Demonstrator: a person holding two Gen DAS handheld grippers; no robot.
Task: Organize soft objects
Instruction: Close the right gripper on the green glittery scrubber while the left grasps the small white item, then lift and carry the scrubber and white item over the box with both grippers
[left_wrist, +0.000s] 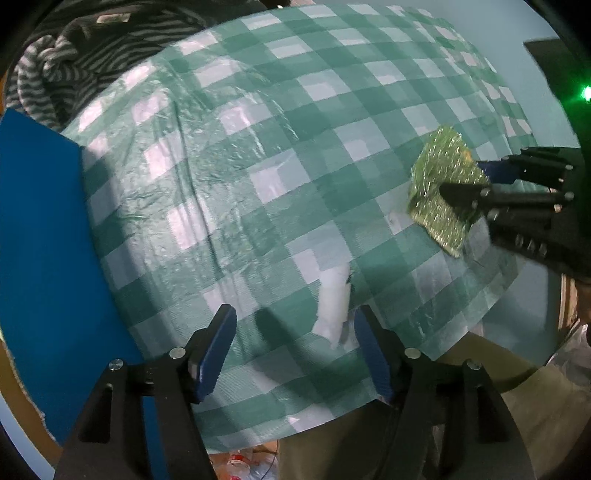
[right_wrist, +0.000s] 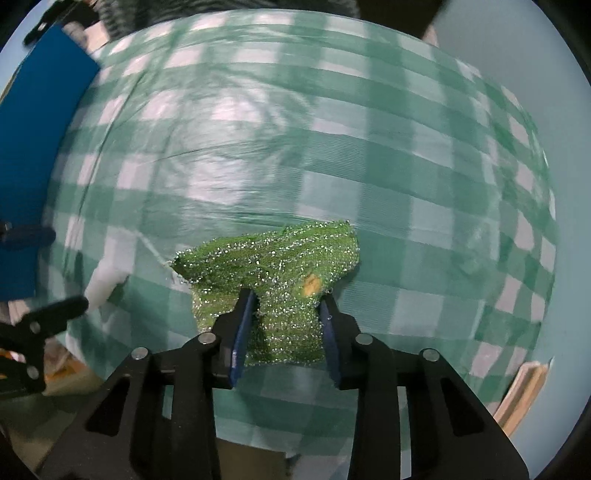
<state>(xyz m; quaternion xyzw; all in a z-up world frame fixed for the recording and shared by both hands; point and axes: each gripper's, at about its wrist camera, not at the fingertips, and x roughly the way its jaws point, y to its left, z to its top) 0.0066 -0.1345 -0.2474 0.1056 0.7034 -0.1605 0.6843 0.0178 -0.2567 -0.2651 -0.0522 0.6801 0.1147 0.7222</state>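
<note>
A glittery green scouring pad (right_wrist: 273, 266) with a small yellow spot is pinched between my right gripper's (right_wrist: 290, 295) blue pads, a little above the green checked tablecloth (right_wrist: 332, 147). In the left wrist view the same pad (left_wrist: 443, 192) hangs at the right with the right gripper (left_wrist: 461, 181) shut on it. My left gripper (left_wrist: 295, 317) is open and empty over the near part of the cloth. A white patch (left_wrist: 332, 306) lies on the cloth just ahead of its right finger.
A blue flat board (left_wrist: 40, 240) lies at the left edge of the table. A grey-and-black striped fabric (left_wrist: 85, 48) is bunched at the far left corner. The pale blue tabletop (left_wrist: 517, 44) shows beyond the cloth at the right.
</note>
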